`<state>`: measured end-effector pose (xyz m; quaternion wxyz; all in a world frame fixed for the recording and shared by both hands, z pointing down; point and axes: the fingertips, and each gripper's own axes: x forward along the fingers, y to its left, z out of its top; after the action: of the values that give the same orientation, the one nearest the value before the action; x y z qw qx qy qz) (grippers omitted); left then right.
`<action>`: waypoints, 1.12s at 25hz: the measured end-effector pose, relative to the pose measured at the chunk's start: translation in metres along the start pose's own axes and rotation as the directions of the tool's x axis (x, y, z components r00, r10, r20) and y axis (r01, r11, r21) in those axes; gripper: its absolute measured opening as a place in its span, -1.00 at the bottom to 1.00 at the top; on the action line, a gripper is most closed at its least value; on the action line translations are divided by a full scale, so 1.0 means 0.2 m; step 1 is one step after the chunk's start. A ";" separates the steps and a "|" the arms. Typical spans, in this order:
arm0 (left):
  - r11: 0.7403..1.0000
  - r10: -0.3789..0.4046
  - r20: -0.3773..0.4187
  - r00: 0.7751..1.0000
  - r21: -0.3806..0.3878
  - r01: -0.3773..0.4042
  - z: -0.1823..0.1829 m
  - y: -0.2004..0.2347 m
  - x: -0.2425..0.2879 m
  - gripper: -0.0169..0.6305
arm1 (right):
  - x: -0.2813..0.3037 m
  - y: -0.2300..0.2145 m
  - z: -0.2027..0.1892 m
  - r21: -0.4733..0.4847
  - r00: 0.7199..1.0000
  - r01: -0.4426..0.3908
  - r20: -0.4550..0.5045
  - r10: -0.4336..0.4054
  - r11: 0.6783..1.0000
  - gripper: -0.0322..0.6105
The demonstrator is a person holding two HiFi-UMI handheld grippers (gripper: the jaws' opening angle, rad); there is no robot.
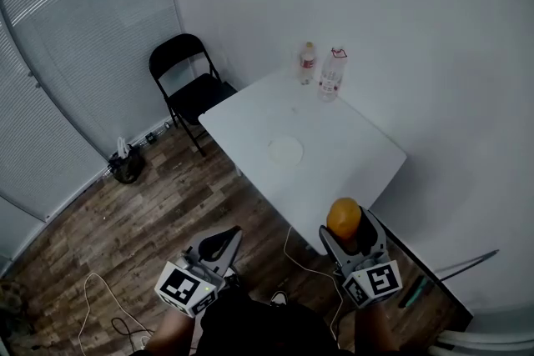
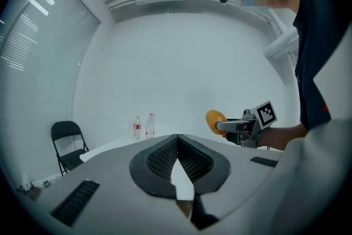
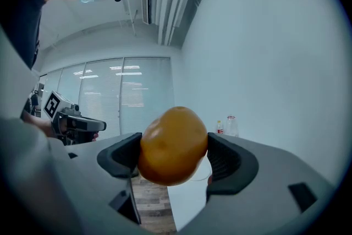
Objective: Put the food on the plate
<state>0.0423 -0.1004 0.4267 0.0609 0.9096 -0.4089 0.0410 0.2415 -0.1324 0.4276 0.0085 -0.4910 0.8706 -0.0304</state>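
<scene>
Round orange food (image 3: 173,145) clamped in the right gripper (image 1: 346,229), held in the air.

Both jaws press its sides, and it hangs near the close edge of the white table (image 1: 359,158), well apart from the empty white plate (image 1: 285,150) at the table's middle. The left gripper (image 2: 177,146) is low beside it over the wood floor, its jaws together with nothing between them. Two bottles (image 1: 332,73) stand at the table's far end, with a black folding chair (image 1: 188,79) near it.

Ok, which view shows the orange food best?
The right gripper view: the orange food sits large, clamped in the jaws of the right hand-held gripper. Head view shows only its top; left gripper view shows it small, far off.
</scene>
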 end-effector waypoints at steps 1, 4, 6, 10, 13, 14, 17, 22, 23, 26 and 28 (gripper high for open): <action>1.000 -0.002 0.000 1.000 -0.002 0.002 -0.01 0.04 0.02 -0.89 | 0.04 -0.01 -0.01 -0.002 1.000 0.000 -0.005 0.000 1.000 0.30; 1.000 -0.019 0.005 1.000 -0.006 0.019 -0.01 0.19 0.11 -0.89 | 0.20 -0.03 -0.02 -0.014 1.000 0.007 -0.012 -0.007 1.000 0.30; 0.999 -0.038 0.011 0.999 -0.008 0.039 0.00 0.30 0.17 -0.89 | 0.32 -0.05 -0.02 -0.021 1.000 0.023 -0.015 -0.023 1.000 0.30; 0.998 -0.061 0.022 0.998 -0.018 0.062 0.05 0.60 0.27 -0.89 | 0.58 -0.06 0.03 -0.025 0.998 0.067 -0.009 -0.067 0.997 0.30; 0.996 -0.084 0.023 0.996 -0.021 0.084 0.10 0.85 0.35 -0.89 | 0.81 -0.05 0.08 -0.031 0.995 0.100 -0.005 -0.100 0.995 0.30; 0.995 -0.095 0.020 0.995 -0.015 0.095 0.12 0.92 0.37 -0.89 | 0.88 -0.05 0.09 -0.033 0.994 0.113 -0.007 -0.113 0.993 0.30; 0.992 -0.129 0.013 0.992 -0.004 0.129 0.15 1.14 0.41 -0.89 | 1.08 -0.03 0.09 -0.033 0.987 0.158 -0.018 -0.158 0.987 0.30; 0.984 -0.180 -0.003 0.984 -0.007 0.180 0.14 1.38 0.48 -0.89 | 1.32 0.00 0.06 -0.035 0.978 0.203 -0.039 -0.205 0.978 0.30; 0.982 -0.188 -0.013 0.982 -0.011 0.188 0.13 1.41 0.50 -0.89 | 1.36 -0.01 0.04 -0.037 0.976 0.210 -0.050 -0.212 0.977 0.30; 0.979 -0.203 -0.024 0.979 -0.019 0.203 0.10 1.47 0.54 -0.89 | 1.44 -0.05 -0.07 -0.059 0.968 0.228 -0.097 -0.233 0.972 0.30; 0.978 -0.208 -0.027 0.978 -0.032 0.207 0.10 1.48 0.58 -0.89 | 1.48 -0.11 -0.17 -0.083 0.957 0.240 -0.148 -0.250 0.967 0.30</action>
<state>-0.1021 -0.3832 0.4450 0.0840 0.9456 -0.3114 0.0424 0.1056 -0.3966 0.4668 -0.0799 -0.5912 0.8015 -0.0417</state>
